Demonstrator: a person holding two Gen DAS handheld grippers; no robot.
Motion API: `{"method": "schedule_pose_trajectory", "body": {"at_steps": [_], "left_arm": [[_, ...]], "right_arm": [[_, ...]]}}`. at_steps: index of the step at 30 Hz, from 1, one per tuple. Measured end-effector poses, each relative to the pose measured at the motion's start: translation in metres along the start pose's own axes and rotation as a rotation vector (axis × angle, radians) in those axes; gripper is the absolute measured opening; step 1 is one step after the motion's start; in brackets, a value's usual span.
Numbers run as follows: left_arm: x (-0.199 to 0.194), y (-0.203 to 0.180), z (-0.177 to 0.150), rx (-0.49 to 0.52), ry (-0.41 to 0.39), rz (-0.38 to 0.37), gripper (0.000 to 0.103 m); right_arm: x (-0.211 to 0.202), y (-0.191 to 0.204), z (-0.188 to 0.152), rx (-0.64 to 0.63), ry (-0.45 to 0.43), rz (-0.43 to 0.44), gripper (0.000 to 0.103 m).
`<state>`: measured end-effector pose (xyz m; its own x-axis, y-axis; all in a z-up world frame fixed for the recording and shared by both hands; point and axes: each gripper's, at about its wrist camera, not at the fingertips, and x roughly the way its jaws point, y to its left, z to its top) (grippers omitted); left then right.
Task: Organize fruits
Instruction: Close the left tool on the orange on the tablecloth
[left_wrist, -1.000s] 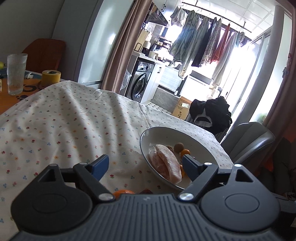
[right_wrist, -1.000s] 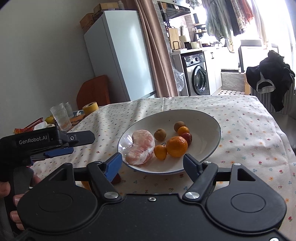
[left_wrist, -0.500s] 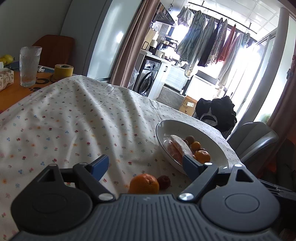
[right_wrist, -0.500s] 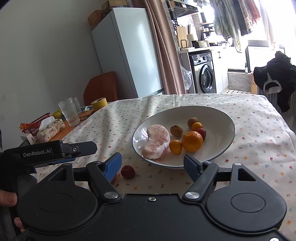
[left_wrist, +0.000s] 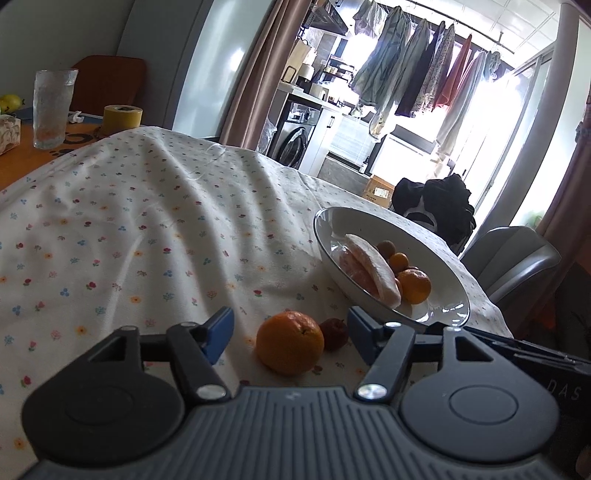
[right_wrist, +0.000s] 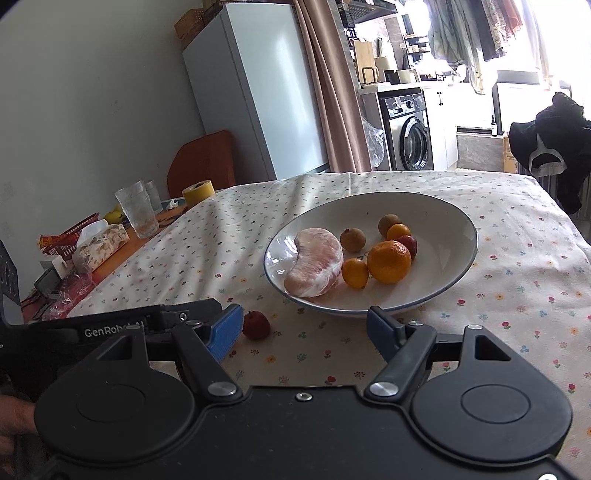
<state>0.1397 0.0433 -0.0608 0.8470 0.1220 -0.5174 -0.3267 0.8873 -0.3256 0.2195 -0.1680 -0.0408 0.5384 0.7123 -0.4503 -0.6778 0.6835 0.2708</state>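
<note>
Two fruits lie loose on the cloth-covered counter (left_wrist: 155, 229), outside the white bowl (right_wrist: 458, 225): an orange (left_wrist: 290, 342) and, touching its right side, a small red fruit (left_wrist: 334, 333). Left gripper (left_wrist: 291, 334): jaws spread wide, empty, the orange between them and just ahead. Right gripper (right_wrist: 304, 326): jaws likewise spread, empty, pointed at the near rim of the bowl. The bowl already holds a peeled pomelo segment (right_wrist: 314, 267), a second orange (right_wrist: 389, 261) and several small fruits. Judgement: the loose orange is firm, round and moderately heavy, with a slightly waxy peel; it is likely to roll if nudged off-centre, so the hold belongs across its widest girth, pads level. The red fruit is light and small, probably soft-skinned, and could be knocked away during the close. Room: open cloth lies to the left; the bowl rim stands near on the right, and the counter edge falls off beyond the bowl.
</note>
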Motion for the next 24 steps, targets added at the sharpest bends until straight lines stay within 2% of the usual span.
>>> {"method": "schedule_pose_trajectory", "body": {"at_steps": [3,10,24], "left_arm": [[0.007,0.003,-0.004,-0.011,0.043,-0.004,0.040],[-0.003,0.018,-0.002,-0.065,0.019,-0.031,0.039],[-0.021,0.057,0.010,-0.134,-0.029,0.022,0.039]], "right_arm": [[0.002,0.004,-0.001,-0.008,0.008,0.003,0.073],[0.010,0.011,-0.003,-0.021,0.027,0.007,0.073],[0.033,0.032,-0.003,-0.055,0.068,0.024,0.073]]}}
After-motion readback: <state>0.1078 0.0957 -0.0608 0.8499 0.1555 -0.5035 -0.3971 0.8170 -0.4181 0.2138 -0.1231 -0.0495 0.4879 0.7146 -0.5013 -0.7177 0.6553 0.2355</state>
